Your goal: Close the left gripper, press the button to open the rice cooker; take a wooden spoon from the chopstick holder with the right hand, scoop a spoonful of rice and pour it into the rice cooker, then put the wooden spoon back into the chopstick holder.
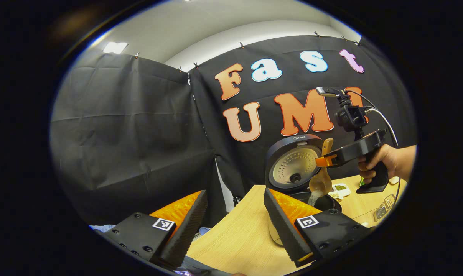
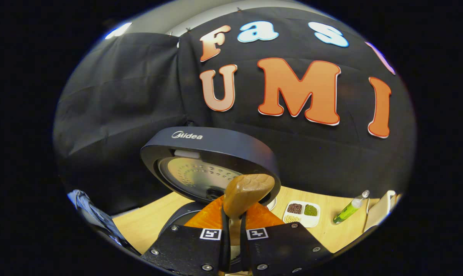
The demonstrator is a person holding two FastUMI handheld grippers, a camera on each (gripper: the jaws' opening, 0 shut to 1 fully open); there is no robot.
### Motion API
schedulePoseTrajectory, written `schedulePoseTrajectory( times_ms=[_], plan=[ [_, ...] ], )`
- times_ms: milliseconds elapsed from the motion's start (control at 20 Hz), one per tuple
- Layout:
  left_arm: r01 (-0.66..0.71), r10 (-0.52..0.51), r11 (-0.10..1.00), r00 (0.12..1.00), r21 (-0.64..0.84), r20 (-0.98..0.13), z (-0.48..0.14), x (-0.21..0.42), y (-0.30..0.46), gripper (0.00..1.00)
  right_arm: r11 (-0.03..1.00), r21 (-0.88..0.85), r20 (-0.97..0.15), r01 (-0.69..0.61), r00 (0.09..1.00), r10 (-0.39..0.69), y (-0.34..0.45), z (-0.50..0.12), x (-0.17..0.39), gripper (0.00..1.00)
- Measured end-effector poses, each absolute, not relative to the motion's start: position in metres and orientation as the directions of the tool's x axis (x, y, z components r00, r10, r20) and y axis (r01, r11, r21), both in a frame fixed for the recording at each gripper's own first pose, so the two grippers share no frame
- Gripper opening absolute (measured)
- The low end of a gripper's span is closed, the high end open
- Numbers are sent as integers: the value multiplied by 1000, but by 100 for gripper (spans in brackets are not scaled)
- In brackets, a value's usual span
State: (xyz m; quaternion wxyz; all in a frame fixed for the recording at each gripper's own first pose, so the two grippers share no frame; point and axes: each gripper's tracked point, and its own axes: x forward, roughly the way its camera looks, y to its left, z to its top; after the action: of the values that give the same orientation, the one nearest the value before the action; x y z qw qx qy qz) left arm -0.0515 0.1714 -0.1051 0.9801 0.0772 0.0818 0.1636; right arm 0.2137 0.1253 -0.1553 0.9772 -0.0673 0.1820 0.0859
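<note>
Right up against the lens in the right gripper view, the right gripper [image 2: 234, 230] is clamped tight on the handle of the wooden spoon [image 2: 243, 197], both fingers pressing it from either side, with the handle end sticking up between them. The left gripper view shows the same thing from farther off: a hand [image 1: 384, 163] holds the right gripper over the rice cooker [image 1: 297, 165], and the spoon hangs bowl-down with rice [image 1: 313, 198] spilling off it into the pot opening. The cooker's lid stands open and upright, its perforated inner plate facing the camera.

The left gripper [image 1: 235, 218] sits with its fingers spread wide apart, gripping nothing and touching nothing, low over the tabletop [image 1: 235, 237], with the cooker just past its right finger.

Other stuff around: a small white divided dish [image 2: 302, 213] with dark red, green and pale grains sits on the tabletop to the right of the cooker, and a green bottle [image 2: 348, 211] lies tilted a bit farther right. Something pale sits at the far right edge, too cut off to tell what it is. Nothing stands between spoon and pot.
</note>
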Motion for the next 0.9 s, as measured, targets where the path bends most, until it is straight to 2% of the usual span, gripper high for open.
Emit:
schedulePoseTrajectory(
  times_ms=[200, 450, 600, 900],
  plan=[
    [-306, 333, 934, 933, 182, -139, -106, -52, 170, 99, 943, -213, -333, -255, 926, 176, 139, -150, 205, 10],
    [-299, 327, 936, 935, 188, -141, -107, -52, 167, 99, 927, -264, -335, -266, 927, 170, 142, -145, 199, 10],
    [-290, 318, 938, 937, 190, -141, -106, -53, 164, 100, 948, -162, -354, -273, 913, 202, 140, -143, 188, 10],
    [-266, 295, 946, 944, 184, -148, -107, -52, 153, 100, 957, 212, -389, -197, 882, 267, 104, -129, 155, 10]
  ],
)
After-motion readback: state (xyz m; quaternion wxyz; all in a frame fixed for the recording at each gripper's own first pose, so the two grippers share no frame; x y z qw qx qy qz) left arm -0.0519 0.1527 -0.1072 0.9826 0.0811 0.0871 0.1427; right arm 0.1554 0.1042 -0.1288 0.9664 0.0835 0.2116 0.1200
